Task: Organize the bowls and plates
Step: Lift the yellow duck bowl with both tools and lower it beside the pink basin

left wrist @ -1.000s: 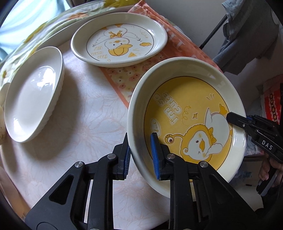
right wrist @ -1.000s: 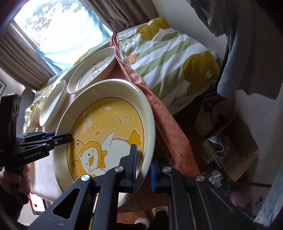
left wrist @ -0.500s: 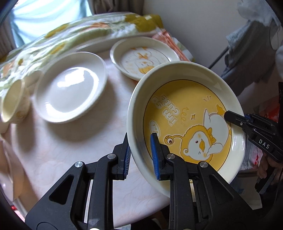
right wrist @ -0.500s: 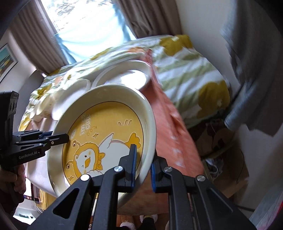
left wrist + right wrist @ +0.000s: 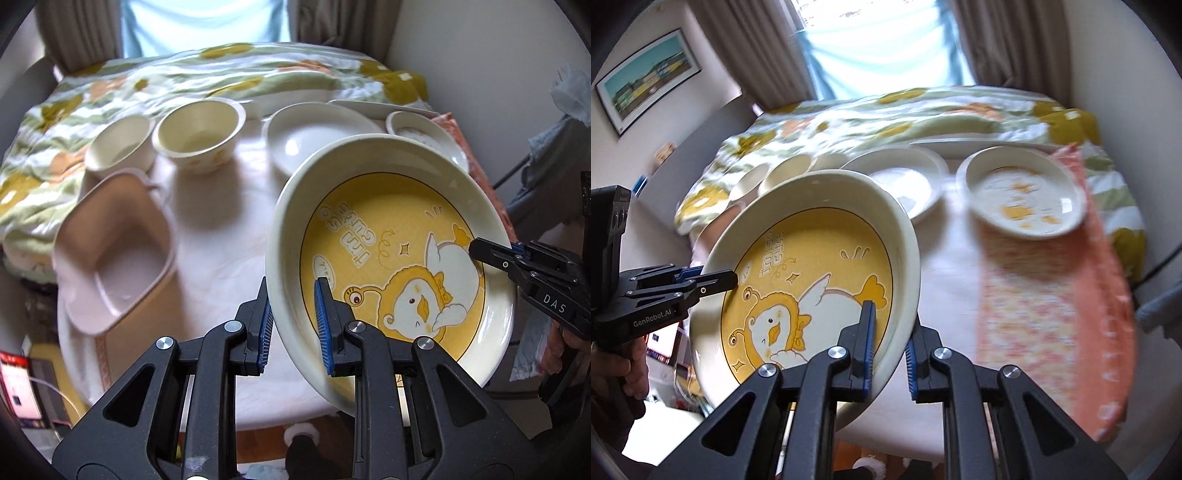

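The left gripper (image 5: 291, 325) has its fingers clenched on the rim of the large cream ceramic plate with a yellow duck cartoon centre (image 5: 391, 273), one blue pad on the outer wall and one on the inner face. The right gripper (image 5: 889, 350) grips the opposite rim the same way, its fingers pinching the plate's edge between them. In the left wrist view the right gripper's black tip reaches over the plate's far rim; in the right wrist view the left gripper shows at the plate's left edge.

The duck plate is held off the table (image 5: 221, 236), tilted, with its printed face turned up toward both cameras and the duck's head toward the left gripper's side.

Beyond the duck plate, on the table, lie a plain white shallow plate (image 5: 317, 136) and a smaller white plate with orange duck print (image 5: 1021, 192), the latter at the edge of an orange patterned cloth (image 5: 1052, 295). Left of the duck plate sit two cream round bowls (image 5: 199, 134) and a pale pink squarish dish with a handle (image 5: 114, 251). Behind the table is a bed with a green and yellow flowered cover (image 5: 221, 70).
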`<state>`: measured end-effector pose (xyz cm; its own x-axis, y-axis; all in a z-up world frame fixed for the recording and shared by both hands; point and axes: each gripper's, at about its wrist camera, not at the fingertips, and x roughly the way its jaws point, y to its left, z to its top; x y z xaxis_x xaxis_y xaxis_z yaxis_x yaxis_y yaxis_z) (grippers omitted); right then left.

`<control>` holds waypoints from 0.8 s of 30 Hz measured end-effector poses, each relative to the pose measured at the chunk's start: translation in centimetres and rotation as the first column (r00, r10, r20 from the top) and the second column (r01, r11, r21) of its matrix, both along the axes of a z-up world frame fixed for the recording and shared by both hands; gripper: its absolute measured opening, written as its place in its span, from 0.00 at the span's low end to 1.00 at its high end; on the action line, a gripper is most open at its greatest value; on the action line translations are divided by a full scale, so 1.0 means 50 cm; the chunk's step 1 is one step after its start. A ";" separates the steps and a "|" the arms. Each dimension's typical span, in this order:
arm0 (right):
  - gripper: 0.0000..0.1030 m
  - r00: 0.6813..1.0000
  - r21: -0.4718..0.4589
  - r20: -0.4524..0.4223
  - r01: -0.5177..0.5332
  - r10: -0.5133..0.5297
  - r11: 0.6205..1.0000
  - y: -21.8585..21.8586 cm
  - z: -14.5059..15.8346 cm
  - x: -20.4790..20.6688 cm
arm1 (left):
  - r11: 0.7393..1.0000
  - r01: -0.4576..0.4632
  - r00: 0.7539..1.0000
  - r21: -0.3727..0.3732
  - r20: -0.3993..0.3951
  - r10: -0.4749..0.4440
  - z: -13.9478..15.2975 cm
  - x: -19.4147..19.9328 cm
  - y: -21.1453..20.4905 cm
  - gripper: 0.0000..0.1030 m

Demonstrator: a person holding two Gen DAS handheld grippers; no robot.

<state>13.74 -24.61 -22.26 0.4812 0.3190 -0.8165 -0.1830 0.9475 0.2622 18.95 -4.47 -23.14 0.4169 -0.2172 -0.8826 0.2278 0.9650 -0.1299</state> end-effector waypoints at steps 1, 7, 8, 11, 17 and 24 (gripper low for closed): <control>0.13 1.000 0.004 -0.011 -0.013 0.013 1.000 0.021 -0.009 0.004 | 1.000 -0.012 1.000 0.001 -0.007 0.012 -0.011 -0.002 0.018 0.18; 0.13 0.995 0.006 -0.068 -0.074 0.074 0.997 0.117 -0.086 0.028 | 0.997 -0.073 0.996 0.010 -0.050 0.074 -0.092 -0.014 0.114 0.18; 0.13 0.994 0.004 -0.074 -0.081 0.081 0.997 0.129 -0.098 0.029 | 0.997 -0.079 0.995 0.011 -0.054 0.079 -0.104 -0.013 0.124 0.18; 0.13 0.992 0.003 -0.082 -0.094 0.094 0.996 0.158 -0.131 0.036 | 0.995 -0.095 0.993 0.009 -0.062 0.096 -0.138 -0.016 0.149 0.18; 0.13 0.991 -0.003 -0.077 -0.106 0.105 0.994 0.175 -0.159 0.045 | 0.995 -0.099 0.993 0.004 -0.057 0.099 -0.167 -0.015 0.171 0.18; 0.13 0.992 -0.003 -0.096 -0.086 0.085 0.996 0.177 -0.170 0.041 | 0.996 -0.083 0.995 0.016 -0.051 0.084 -0.178 -0.010 0.171 0.18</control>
<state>15.81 -15.75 -30.76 0.3716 0.3496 -0.8600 -0.2377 0.9313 0.2759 18.44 4.06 -32.02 0.3867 -0.1710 -0.9062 0.1397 0.9822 -0.1258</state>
